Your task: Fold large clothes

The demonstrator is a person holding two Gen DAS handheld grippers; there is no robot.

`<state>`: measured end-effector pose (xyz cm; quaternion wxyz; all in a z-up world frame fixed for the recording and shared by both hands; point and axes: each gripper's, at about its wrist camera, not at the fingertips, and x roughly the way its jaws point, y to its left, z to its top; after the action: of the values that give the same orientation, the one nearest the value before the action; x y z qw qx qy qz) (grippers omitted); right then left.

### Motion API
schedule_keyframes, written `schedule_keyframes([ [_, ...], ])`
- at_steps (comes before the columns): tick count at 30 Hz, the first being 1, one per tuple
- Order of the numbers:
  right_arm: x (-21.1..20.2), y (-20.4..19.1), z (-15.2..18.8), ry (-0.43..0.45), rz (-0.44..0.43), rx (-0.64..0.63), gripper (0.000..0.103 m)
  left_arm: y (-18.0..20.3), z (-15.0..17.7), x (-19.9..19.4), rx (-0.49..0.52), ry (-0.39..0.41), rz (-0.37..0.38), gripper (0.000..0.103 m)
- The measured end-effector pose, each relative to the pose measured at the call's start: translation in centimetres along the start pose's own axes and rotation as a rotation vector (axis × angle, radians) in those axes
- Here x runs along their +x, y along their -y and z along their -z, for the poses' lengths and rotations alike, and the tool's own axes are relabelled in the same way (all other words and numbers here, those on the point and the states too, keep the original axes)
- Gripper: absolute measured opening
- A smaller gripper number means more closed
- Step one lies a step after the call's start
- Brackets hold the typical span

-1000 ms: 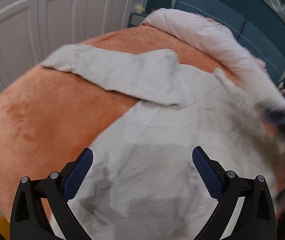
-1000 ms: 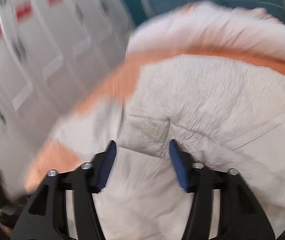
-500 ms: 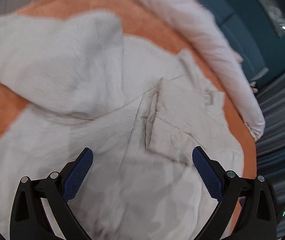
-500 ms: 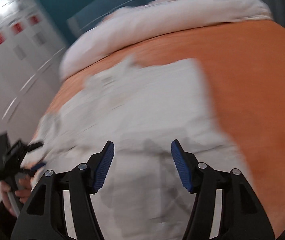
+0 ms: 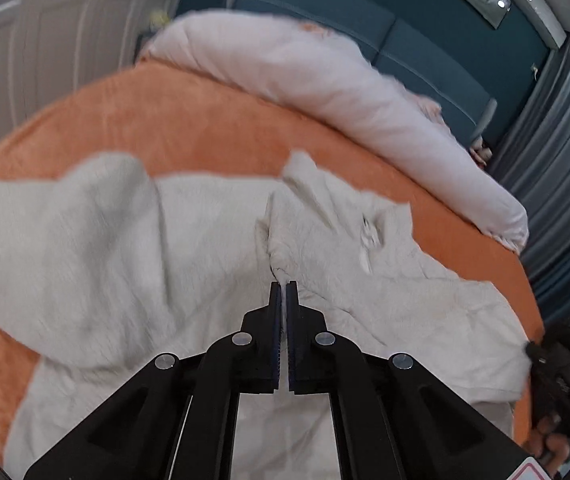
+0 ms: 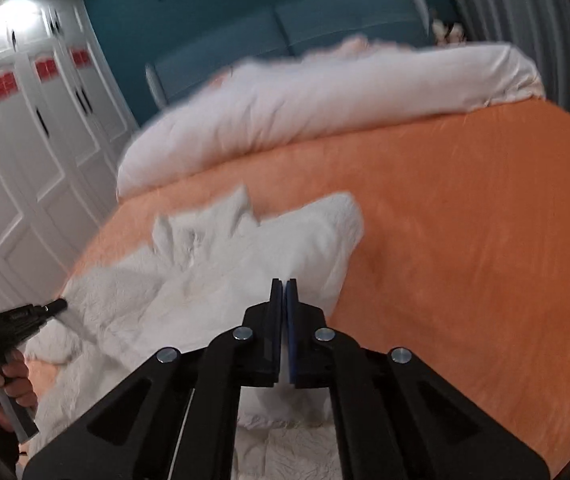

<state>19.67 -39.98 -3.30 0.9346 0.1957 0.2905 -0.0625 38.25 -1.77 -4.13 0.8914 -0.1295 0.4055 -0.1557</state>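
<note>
On the orange bed, two claws, both pinched tight: left gripper nips a ridge of the one white garment, right gripper clamps its folded edge. One pale duvet lies beyond.

A home bedroom: a bed with an orange cover, a rolled white duvet, teal padded headboard, white panelled wardrobe doors, grey curtains.
</note>
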Motion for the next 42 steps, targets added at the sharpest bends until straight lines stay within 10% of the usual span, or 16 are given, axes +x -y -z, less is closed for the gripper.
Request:
schedule_keyframes([
  [4,7.7,3.2,4.3,-0.326,0.111,0.000,0.001,-1.9,3.6,6.2,0.025,-0.179,-0.134,0.001],
  [11,0.6,1.5,1.3,-0.082,0.051,0.047,0.002,-2.6,5.2,6.9,0.043,-0.152,-0.158,0.004],
  [16,7.7,0.1,5.8,-0.365,0.163,-0.181,0.001,-1.2,6.0,7.1,0.099,-0.128,-0.211,0.006],
  [22,4.9,-0.6,3.6,-0.261,0.101,-0.117,0.001,-1.5,5.8,7.2,0.104,-0.121,-0.220,0.009],
  [28,7.8,-0.3,4.9,-0.370,0.181,-0.147,0.005,-2.0,5.4,6.1,0.058,-0.126,-0.194,0.012],
  [35,1.9,-5.5,3.2,-0.256,0.076,-0.167,0.005,-11.6,4.0,-3.5,-0.163,-0.026,-0.184,0.047],
  [42,4.8,-15.4,5.4,-0.297,-0.025,-0.270,0.015,-25.8,4.3,-9.3,-0.451,0.001,-0.336,0.046],
])
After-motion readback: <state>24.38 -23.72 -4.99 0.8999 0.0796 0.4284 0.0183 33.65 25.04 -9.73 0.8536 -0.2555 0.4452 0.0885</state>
